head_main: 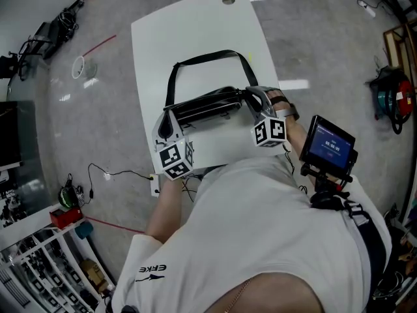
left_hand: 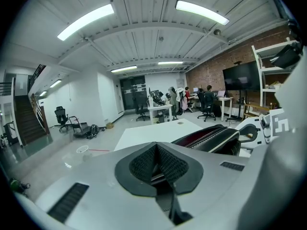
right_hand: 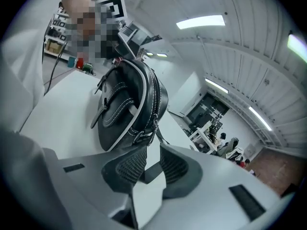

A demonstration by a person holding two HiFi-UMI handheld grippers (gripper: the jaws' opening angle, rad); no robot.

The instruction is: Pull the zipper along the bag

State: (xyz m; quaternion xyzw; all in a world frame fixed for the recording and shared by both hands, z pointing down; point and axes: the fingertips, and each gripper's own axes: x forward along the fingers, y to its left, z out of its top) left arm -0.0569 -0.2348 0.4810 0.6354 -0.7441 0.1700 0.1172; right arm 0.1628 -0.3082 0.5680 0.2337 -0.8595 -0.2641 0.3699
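Two grippers flank the black bag (head_main: 208,106), which lies mid-way along the white table (head_main: 195,31) in head view, strap (head_main: 203,59) looped toward 12 o'clock. Left gripper (left_hand: 156,157) sits at the bag's 8 o'clock end, jaws clenched pad to pad with nothing visible between them. In its own view the bag is off at 2 o'clock, mouth showing reddish lining. Right gripper (right_hand: 152,152) is at the bag's 3 o'clock end, jaws released, bare table in the gap, bag end just past the pad tips. Zipper (right_hand: 154,87) runs along the bag's top edge.
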